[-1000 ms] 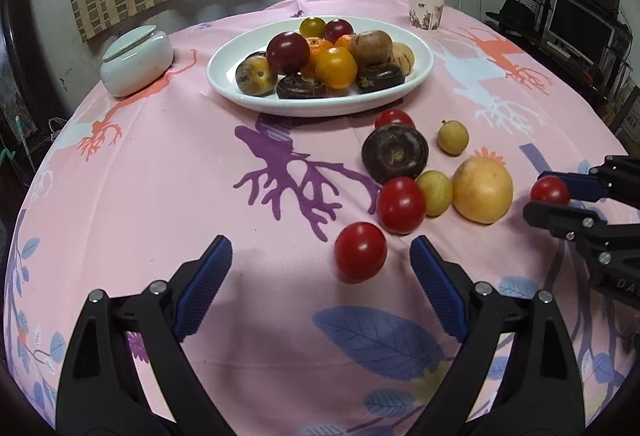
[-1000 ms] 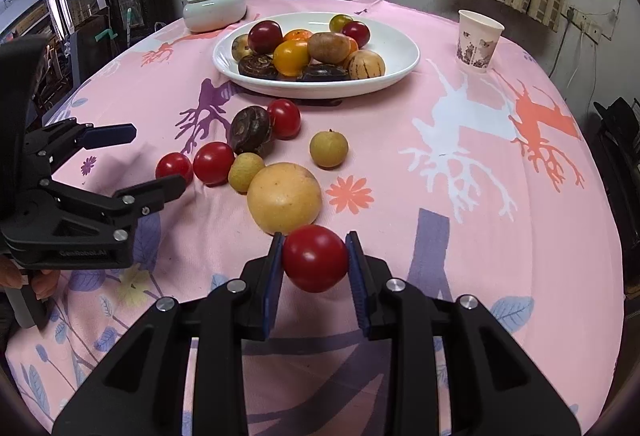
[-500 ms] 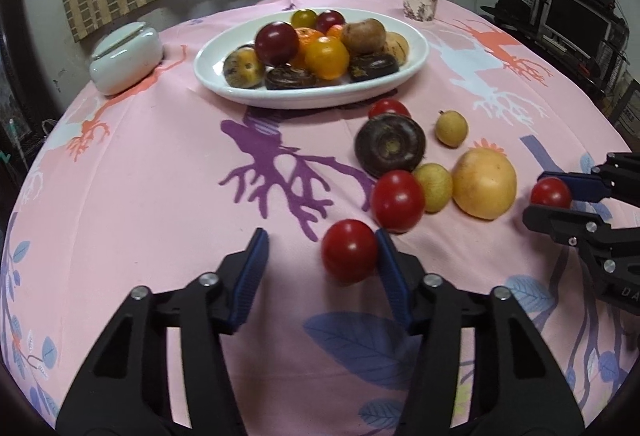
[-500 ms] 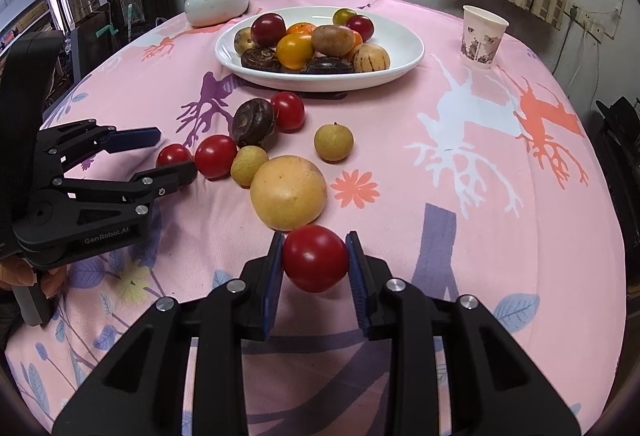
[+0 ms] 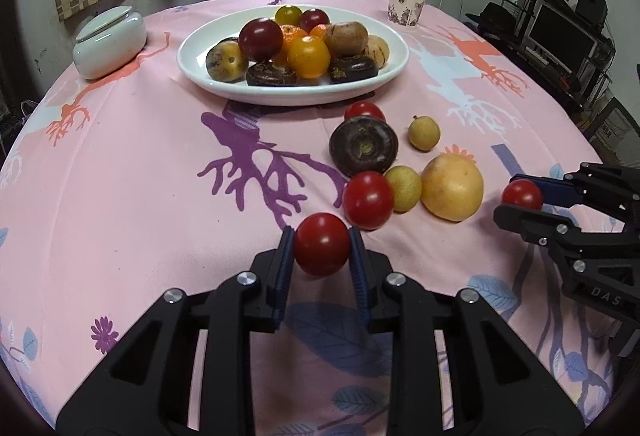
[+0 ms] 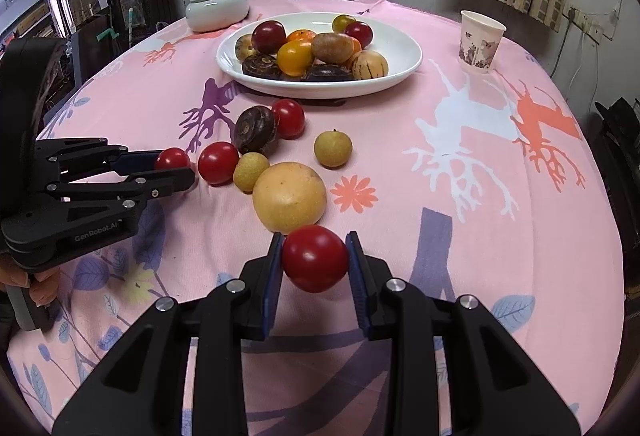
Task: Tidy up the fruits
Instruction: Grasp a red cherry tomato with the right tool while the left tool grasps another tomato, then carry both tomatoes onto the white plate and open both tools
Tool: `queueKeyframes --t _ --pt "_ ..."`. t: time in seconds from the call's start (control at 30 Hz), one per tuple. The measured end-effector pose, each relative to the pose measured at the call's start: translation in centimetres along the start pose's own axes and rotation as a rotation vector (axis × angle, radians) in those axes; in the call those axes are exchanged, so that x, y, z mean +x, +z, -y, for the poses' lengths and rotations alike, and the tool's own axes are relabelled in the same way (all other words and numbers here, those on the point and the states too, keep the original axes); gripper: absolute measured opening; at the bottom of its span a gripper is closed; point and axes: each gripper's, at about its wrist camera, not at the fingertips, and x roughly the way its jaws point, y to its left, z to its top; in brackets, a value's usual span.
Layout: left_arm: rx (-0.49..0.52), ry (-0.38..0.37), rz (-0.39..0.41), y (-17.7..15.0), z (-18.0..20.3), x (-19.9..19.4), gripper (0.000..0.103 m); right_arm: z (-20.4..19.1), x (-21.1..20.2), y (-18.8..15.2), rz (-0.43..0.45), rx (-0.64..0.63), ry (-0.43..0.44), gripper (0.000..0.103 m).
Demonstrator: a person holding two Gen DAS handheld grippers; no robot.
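Left gripper [image 5: 321, 244], black with blue pads, has just been closing and now pinches a small round red tomato [image 5: 321, 250] between its pads, low over the pink printed tablecloth [image 5: 132, 171]. Just beyond it lie another red tomato [image 5: 368, 199], a small yellow-green fruit [image 5: 404, 188], a dark purple flat fruit [image 5: 363, 145] and a large round yellow fruit [image 5: 452, 187]. Farther back stands a white oval plate [image 5: 200, 69] heaped with mixed fruit. At the right edge the right gripper [image 5: 520, 201] clamps a second red tomato [image 5: 522, 195].

From the right wrist, the right gripper [image 6: 314, 260] is pressed onto its red tomato [image 6: 315, 258], just in front of the large yellow fruit [image 6: 289, 196]. At the left, the left gripper [image 6: 176, 167] holds its tomato [image 6: 172, 158] beside the loose fruits. A white paper cup [image 6: 480, 41] stands to the right of the plate [image 6: 404, 47], and a pale lidded ceramic jar [image 6: 217, 7] to its left.
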Motion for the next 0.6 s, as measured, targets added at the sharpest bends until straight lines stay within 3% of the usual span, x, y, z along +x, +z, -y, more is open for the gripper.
queueKeyframes --t 0.4,0.6 --pt "-0.035 -0.001 0.035 0.5 -0.4 -1.1 0.027 0.3 -0.7 0.2 0.034 0.022 -0.002 0.031" --pt "-0.048 -0.001 0.102 1.5 -0.7 -3.7 0.027 0.7 -3.6 1.2 0.201 0.067 0.013 0.031"
